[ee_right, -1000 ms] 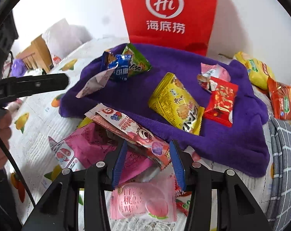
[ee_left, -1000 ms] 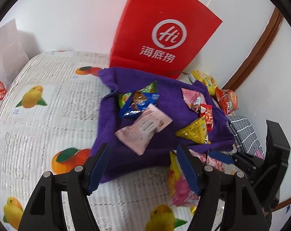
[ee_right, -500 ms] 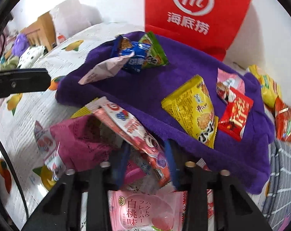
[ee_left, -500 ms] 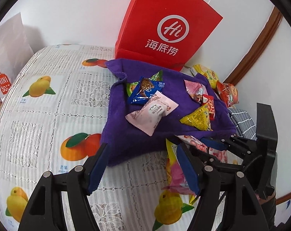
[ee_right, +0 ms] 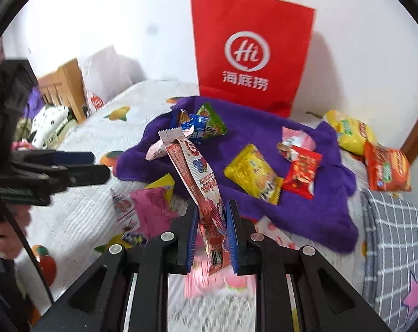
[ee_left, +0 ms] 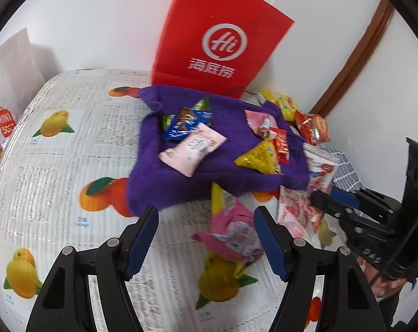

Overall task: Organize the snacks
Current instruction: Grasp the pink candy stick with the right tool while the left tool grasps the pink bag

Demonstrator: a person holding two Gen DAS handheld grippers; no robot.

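My right gripper point(ee_right: 212, 210) is shut on the lower end of a long red and white snack packet point(ee_right: 192, 166), which stands up off the table. From the left wrist view this gripper point(ee_left: 319, 202) and the packet point(ee_left: 319, 171) show at the right. A purple towel point(ee_right: 305, 199) carries a yellow packet point(ee_right: 250, 174), a red packet point(ee_right: 300, 174), blue and green packets point(ee_right: 200, 127) and a pink-white packet point(ee_left: 193, 148). My left gripper point(ee_left: 206, 215) hangs open above the fruit-print tablecloth point(ee_left: 70, 166), near the towel's front edge, holding nothing.
A red paper bag point(ee_left: 220, 47) stands against the wall behind the towel. Yellow point(ee_right: 350, 132) and orange point(ee_right: 388, 168) packets lie right of it, by a grey checked cloth point(ee_right: 394, 238). Loose pink packets point(ee_left: 234, 229) lie in front of the towel. A white plastic bag point(ee_left: 12, 69) sits far left.
My right gripper closed on the long red and white packet and lifted it up off the pile. The left gripper drew back a little from the towel, still open.
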